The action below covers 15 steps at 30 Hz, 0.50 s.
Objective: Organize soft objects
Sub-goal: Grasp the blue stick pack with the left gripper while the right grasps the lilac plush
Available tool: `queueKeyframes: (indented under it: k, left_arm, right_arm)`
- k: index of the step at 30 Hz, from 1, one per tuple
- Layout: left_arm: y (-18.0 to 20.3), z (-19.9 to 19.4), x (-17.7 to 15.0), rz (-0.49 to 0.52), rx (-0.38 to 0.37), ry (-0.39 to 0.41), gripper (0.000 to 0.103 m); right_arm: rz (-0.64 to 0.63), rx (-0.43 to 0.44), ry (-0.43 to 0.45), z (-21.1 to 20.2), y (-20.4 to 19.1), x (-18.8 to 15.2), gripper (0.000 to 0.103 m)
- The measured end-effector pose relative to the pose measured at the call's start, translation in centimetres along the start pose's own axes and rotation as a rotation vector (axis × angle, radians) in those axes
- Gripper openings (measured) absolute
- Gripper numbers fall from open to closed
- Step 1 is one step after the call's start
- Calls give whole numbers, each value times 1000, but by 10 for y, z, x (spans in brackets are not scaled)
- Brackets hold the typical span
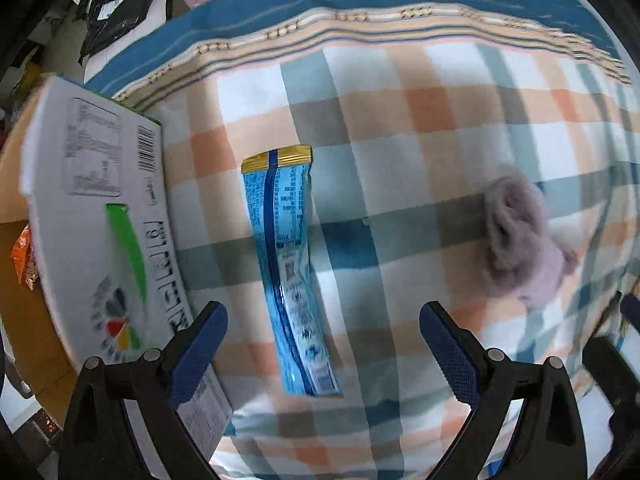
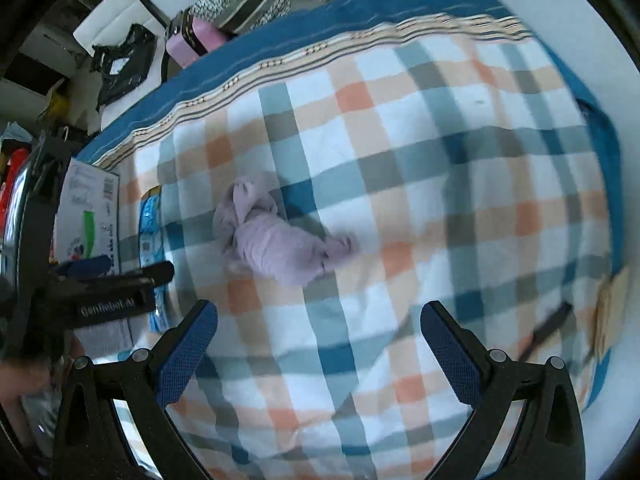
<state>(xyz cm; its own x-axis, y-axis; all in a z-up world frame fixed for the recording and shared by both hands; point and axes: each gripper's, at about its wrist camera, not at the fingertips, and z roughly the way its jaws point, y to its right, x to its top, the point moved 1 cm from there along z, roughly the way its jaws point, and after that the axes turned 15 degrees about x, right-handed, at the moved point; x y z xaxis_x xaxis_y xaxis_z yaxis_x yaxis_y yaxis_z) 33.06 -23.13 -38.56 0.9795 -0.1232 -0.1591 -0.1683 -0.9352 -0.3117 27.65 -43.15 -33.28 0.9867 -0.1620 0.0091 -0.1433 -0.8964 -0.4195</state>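
Left gripper (image 1: 323, 347) spread wide, empty, hovering over plaid blanket (image 1: 400, 120). Blue snack packet (image 1: 288, 264) lying flat between the fingers, running 12 to 6 o'clock, gold-sealed end at 12, not touched by either pad. White carton (image 1: 100, 216) at 9 o'clock, just beside left finger, box interior beyond it with orange wrapper (image 1: 24, 256). Lilac fuzzy sock bundle (image 1: 516, 240) at 2 o'clock, apart from packet.

Right gripper (image 2: 318, 348) also spread wide, nothing held, hovering above blanket. Sock bundle (image 2: 280, 236) at 11 o'clock from its fingertips, clear of both pads, crumpled, loose end trailing toward 3 o'clock. Left tool body visible at 9 o'clock in right view, close to carton (image 2: 92, 216) and packet (image 2: 150, 220).

Judged step: lining up for pickups, packet for left, sock for right; nothing sorted yet.

Risks: slick flat packet likely to slide or fold under closing pads, pinching blanket instead. Fluffy sock likely to unroll if gripped by loose end only. Left finger close to carton wall, possible bump on descent. Tools close together near 9 o'clock side, possible collision if both converge on carton.
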Motion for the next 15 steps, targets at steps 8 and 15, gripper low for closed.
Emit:
queueKeyframes:
  k: [8, 15]
  left_arm:
    - [7, 38, 4, 10, 19, -71, 76]
    - [14, 32, 4, -5, -35, -58, 45]
  right_arm:
    - [-13, 54, -163, 72, -8, 38, 88]
    - [-39, -35, -203, 95, -12, 42, 70]
